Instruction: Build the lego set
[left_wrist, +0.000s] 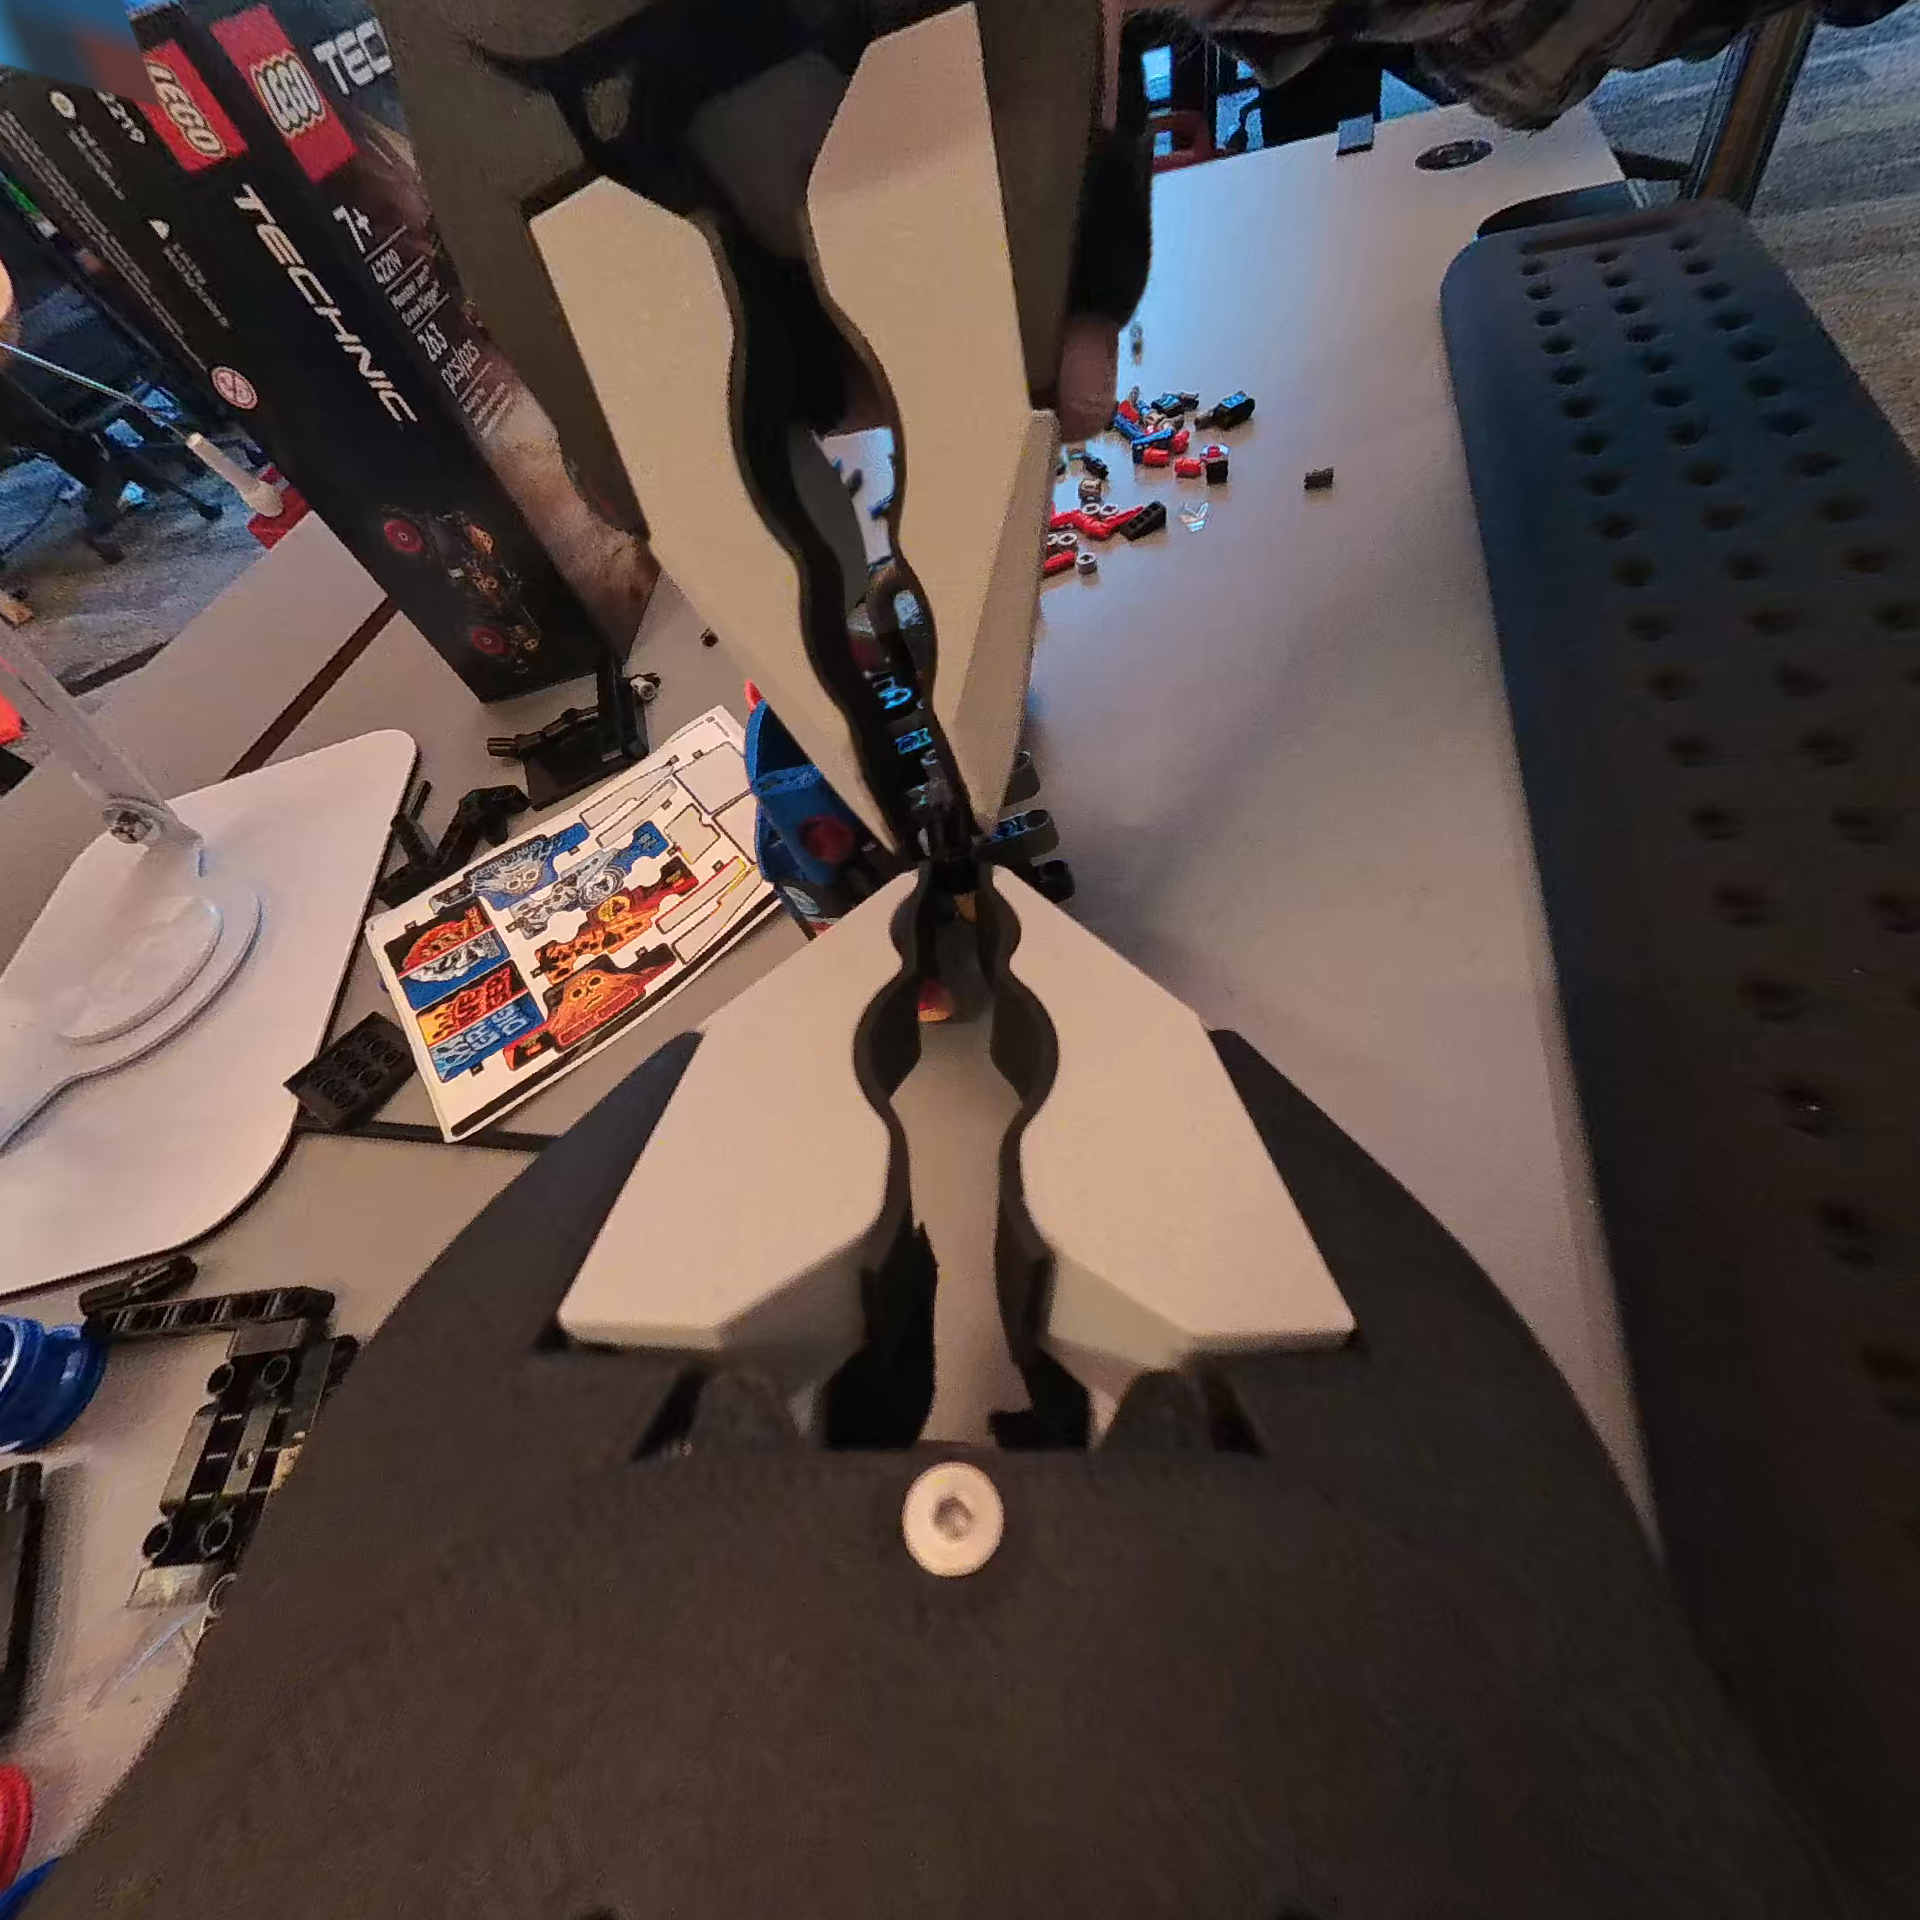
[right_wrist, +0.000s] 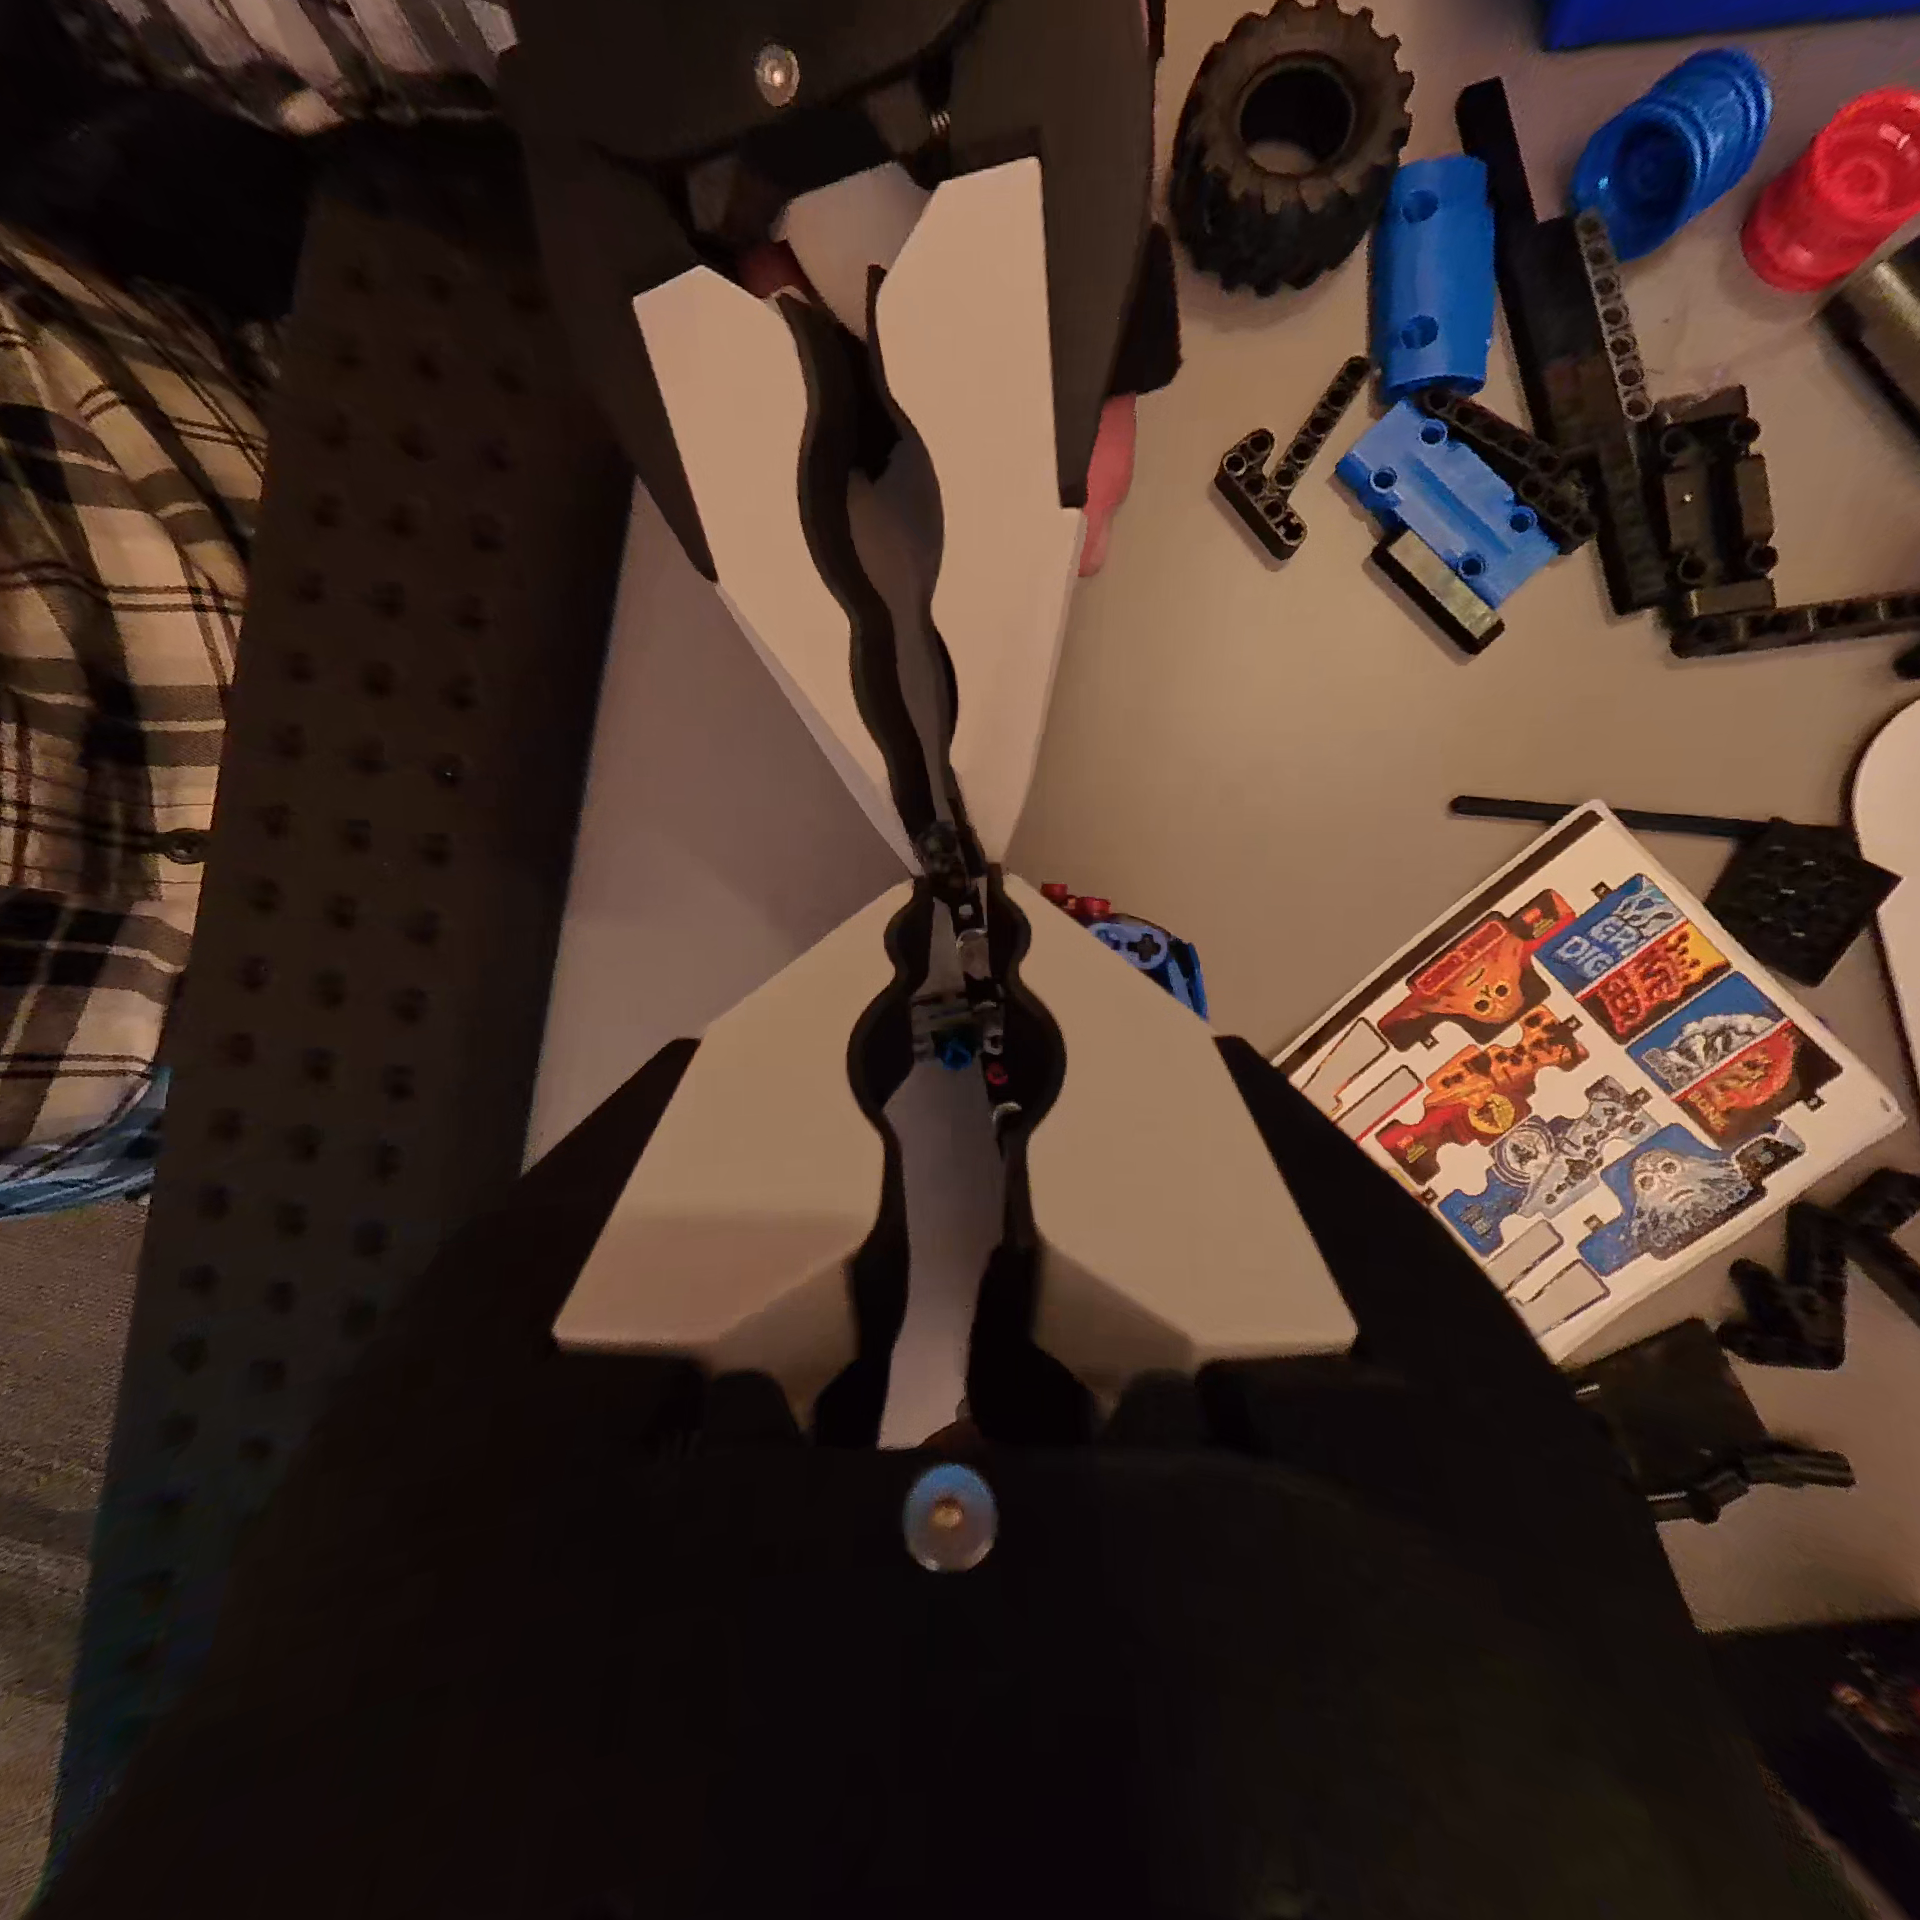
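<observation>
Both grippers meet tip to tip above the table (left_wrist: 1247, 727). Left gripper (left_wrist: 951, 883) and right gripper (right_wrist: 951, 894) each pinch, nearly closed, one black assembly (left_wrist: 914, 727), long axis running near-to-far between them.

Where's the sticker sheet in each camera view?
Left wrist view: sticker sheet lies left of centre, beside the closed left gripper.
Right wrist view: it lies at the right, past the right gripper.
Shared landmark: the black square plate touching the sheet's edge.
</observation>
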